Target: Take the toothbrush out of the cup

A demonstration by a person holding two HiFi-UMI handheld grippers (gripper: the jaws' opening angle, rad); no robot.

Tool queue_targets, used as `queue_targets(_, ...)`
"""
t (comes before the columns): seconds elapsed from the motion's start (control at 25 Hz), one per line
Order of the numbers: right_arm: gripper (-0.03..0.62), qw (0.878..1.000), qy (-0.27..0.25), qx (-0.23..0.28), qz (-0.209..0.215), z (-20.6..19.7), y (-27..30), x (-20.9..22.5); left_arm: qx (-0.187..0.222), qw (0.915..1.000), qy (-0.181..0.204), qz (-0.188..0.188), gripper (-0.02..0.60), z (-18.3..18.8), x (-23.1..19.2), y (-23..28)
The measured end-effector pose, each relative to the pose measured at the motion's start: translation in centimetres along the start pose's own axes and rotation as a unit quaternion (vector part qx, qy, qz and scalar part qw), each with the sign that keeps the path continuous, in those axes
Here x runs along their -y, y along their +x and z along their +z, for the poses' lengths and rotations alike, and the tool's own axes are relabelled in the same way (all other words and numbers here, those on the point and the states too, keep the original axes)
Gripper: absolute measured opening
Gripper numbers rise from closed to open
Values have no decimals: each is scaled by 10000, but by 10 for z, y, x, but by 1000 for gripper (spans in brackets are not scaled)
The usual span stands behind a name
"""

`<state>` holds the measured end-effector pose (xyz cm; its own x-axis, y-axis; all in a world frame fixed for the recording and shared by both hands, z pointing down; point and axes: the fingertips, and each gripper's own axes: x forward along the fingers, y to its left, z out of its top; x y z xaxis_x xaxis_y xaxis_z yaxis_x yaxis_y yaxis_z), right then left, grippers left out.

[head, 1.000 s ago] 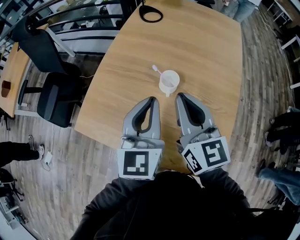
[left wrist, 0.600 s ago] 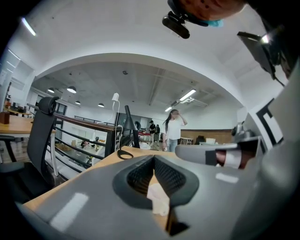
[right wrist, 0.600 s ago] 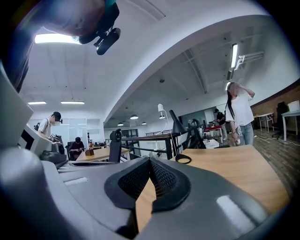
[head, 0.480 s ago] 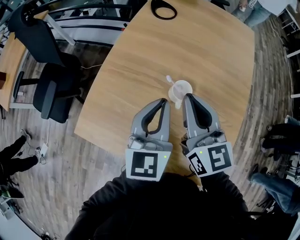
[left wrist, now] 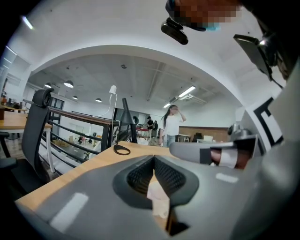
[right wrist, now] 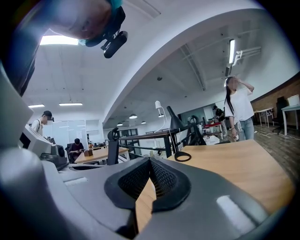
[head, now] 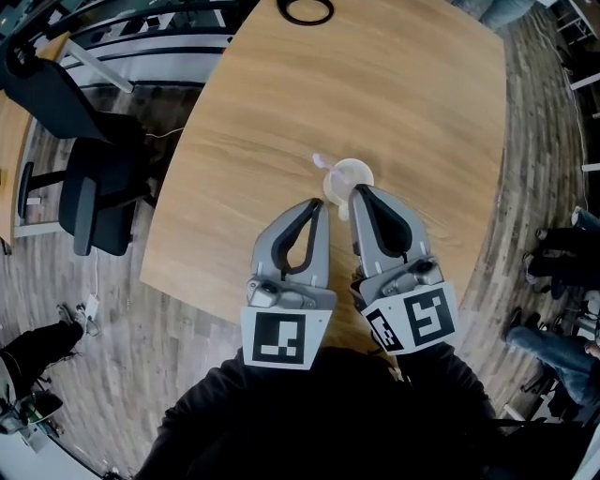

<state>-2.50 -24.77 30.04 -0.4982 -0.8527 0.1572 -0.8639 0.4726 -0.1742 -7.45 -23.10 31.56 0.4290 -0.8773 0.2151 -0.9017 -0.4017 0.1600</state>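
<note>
1. Both grippers have closed in on the cup (head: 345,174) since a second ago; it stands upright on the wooden table (head: 412,94).
2. Toothbrush (head: 322,161) is in the cup, head poking over the rim on the far left side.
3. Left gripper (head: 316,202): jaws together, nothing held, tip just short of the cup on its near left.
4. Right gripper (head: 360,189): jaws together, empty, tip at the cup's near right rim; touching or not, can't tell from above.
5. Black ring (head: 305,22) lies well apart at the table's far edge.
</note>
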Motion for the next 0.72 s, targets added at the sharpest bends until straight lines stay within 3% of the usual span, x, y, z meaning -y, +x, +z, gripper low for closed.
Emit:
queue_targets(0.36, 2, 9988, -2, -490, 43, -37, 32, 30, -477, 9986, -199, 59, 8, -34, -9, 41)
queue_targets(0.72, 104, 9956, -324, -877, 101, -69, 50, 44, -787, 9958, -433, 178, 8, -65, -18, 62)
